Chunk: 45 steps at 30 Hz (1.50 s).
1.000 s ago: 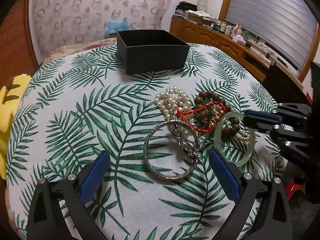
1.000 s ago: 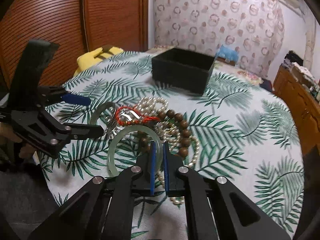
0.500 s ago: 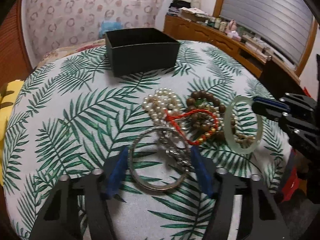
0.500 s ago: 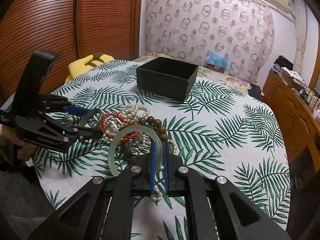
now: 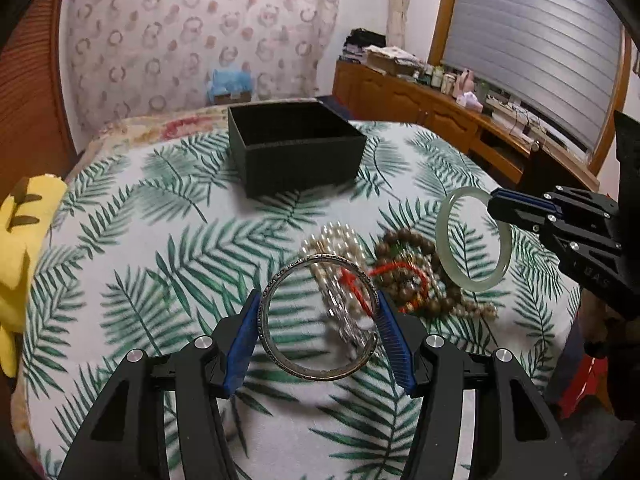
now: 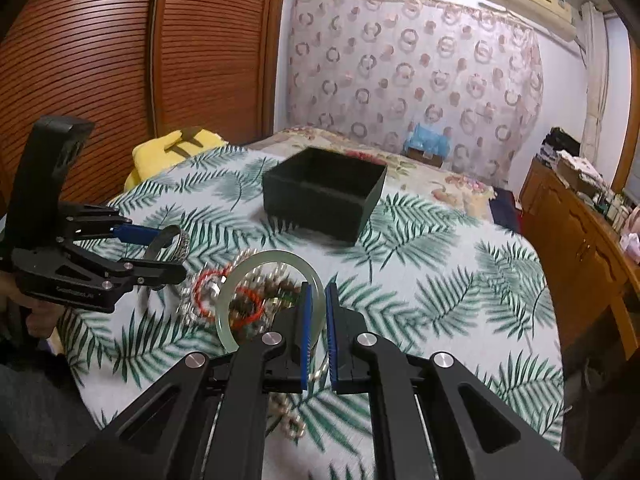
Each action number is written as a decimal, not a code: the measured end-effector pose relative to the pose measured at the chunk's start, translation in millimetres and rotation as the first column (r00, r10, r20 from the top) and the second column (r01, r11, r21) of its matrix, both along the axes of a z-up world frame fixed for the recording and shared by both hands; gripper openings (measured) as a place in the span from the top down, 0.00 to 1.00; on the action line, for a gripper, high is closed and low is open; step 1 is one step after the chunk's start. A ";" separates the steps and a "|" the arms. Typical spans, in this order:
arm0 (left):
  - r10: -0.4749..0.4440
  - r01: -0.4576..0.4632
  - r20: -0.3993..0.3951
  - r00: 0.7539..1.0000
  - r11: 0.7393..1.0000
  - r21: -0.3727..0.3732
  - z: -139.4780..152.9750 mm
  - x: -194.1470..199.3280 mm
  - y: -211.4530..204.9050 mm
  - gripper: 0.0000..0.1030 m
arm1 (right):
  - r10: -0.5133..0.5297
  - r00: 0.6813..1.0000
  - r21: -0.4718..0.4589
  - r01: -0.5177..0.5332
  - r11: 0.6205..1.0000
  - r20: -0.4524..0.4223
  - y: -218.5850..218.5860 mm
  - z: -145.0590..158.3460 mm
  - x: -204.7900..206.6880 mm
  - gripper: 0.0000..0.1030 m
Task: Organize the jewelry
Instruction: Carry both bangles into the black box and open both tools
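Upright, the jade bangle (image 6: 256,276) stands edge-clamped in right tongs (image 6: 318,332).

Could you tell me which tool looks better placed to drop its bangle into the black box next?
Probably the right tool: its jade bangle is pinched and lifted toward the black box. The left tool grips the silver bangle nearer the pile.

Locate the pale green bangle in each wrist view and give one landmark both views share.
Left wrist view: the pale green bangle is at right, pinched by the right tool, above the bead pile.
Right wrist view: the bangle is at lower centre, gripped between the tool's blue pads.
Shared landmark: the open black box on the leaf-print cloth.
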<state>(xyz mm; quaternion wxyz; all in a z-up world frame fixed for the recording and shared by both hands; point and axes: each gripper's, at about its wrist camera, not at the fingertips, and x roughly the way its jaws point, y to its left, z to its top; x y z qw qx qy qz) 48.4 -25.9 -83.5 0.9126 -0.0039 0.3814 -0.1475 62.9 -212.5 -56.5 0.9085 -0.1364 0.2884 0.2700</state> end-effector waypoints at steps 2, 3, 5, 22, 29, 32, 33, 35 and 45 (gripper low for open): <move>0.002 -0.002 0.009 1.000 1.000 0.000 3.7 6.2 1.8 0.47 | 0.003 1.000 -0.003 -0.003 1.000 0.023 3.3 5.7 7.0 0.92; 0.003 -0.003 0.014 1.000 1.000 -0.001 6.0 9.5 3.0 0.47 | 0.003 0.999 -0.004 -0.003 1.000 0.033 4.8 8.2 10.8 0.92; 0.008 -0.008 0.026 1.000 1.000 -0.002 10.4 18.5 5.6 0.47 | 0.003 0.999 -0.005 -0.003 1.000 0.049 7.6 12.2 19.0 0.92; 0.023 -0.024 0.080 0.997 1.000 0.012 38.8 108.9 0.5 0.47 | -0.033 0.986 -0.008 0.035 0.999 0.164 24.5 36.5 103.5 0.92; 0.047 -0.048 0.055 0.997 0.999 0.014 33.0 148.1 -2.8 0.47 | -0.083 0.984 -0.008 0.085 0.996 0.158 20.2 35.5 135.5 0.92; 0.049 -0.049 0.035 0.998 0.999 0.003 28.4 160.6 -3.9 0.47 | -0.095 0.984 -0.001 0.096 0.995 0.151 19.3 36.6 144.4 0.92; 0.051 -0.052 0.036 0.998 0.999 0.007 27.9 163.8 -5.0 0.47 | -0.097 0.983 -0.003 0.099 0.995 0.153 19.5 37.0 147.0 0.92; 0.055 -0.055 0.032 0.998 0.998 0.012 26.6 170.4 -7.0 0.47 | -0.098 0.983 -0.008 0.101 0.995 0.153 21.8 37.3 151.7 0.92; 0.076 -0.076 0.081 0.994 0.997 0.000 37.4 159.9 -0.7 0.33 | -0.096 0.987 -0.007 0.097 0.995 0.127 26.1 31.3 164.7 0.92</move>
